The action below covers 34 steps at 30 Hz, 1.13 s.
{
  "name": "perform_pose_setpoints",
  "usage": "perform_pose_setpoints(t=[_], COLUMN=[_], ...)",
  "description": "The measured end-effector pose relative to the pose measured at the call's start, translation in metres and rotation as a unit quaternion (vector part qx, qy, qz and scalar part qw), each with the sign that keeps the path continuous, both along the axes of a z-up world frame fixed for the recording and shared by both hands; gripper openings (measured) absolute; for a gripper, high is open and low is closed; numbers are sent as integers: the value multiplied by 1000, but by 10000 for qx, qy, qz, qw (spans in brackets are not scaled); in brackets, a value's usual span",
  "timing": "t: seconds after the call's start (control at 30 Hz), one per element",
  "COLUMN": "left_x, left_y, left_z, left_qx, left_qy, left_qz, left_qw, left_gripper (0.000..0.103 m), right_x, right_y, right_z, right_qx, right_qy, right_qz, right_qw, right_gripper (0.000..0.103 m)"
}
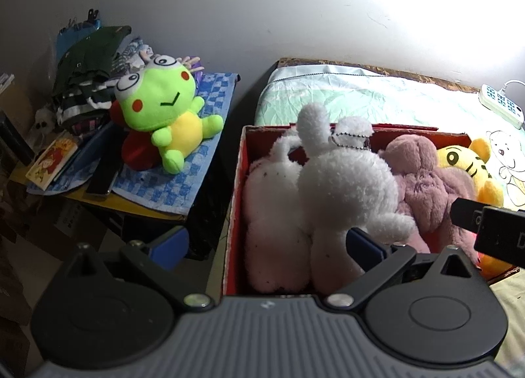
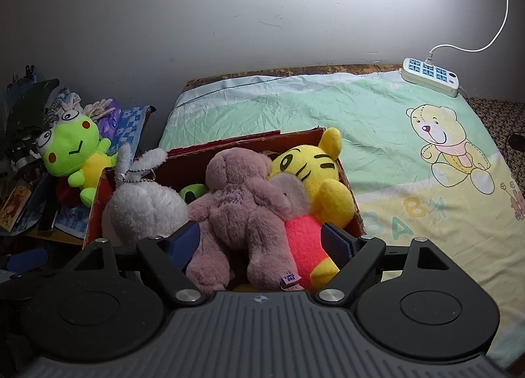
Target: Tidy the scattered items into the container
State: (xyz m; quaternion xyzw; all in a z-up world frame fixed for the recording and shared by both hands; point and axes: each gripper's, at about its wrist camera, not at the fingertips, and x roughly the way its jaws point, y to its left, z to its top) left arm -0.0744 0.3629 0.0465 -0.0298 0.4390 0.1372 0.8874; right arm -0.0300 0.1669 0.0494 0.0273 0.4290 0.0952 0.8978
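A red cardboard box (image 1: 233, 207) (image 2: 229, 148) stands on the bed and holds several plush toys: a white rabbit (image 1: 344, 188) (image 2: 144, 204), a mauve bear (image 1: 426, 181) (image 2: 242, 201) and a yellow tiger (image 1: 466, 158) (image 2: 315, 174). A green frog plush (image 1: 164, 109) (image 2: 75, 155) sits outside on a blue checked cloth to the left. My left gripper (image 1: 267, 242) is open and empty, over the box's near left edge. My right gripper (image 2: 261, 240) is open, its fingers on either side of the bear's legs, holding nothing.
The bed has a green and yellow sheet (image 2: 377, 122) with a bear print. A white power strip (image 2: 430, 76) lies at its far right corner. A cluttered side table (image 1: 82, 148) with clothes and books stands left of the bed. A grey wall is behind.
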Motion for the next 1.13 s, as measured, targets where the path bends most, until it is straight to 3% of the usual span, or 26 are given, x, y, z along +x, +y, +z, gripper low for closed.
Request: perform_pose_setpoints(t=[0.23, 1.13], left_x=[8, 21], left_y=[1, -17], left_z=[-4, -6], left_qx=[-187, -66], left_qy=[7, 15], left_qz=[-135, -317], left_qw=[9997, 9995], left_gripper=[102, 102], right_x=[7, 18], right_y=[4, -6], right_z=[-2, -2], right_qx=[-165, -63], right_qy=[24, -17], right_qz=[11, -46], right_qw=[9999, 10000], right_gripper=[83, 83])
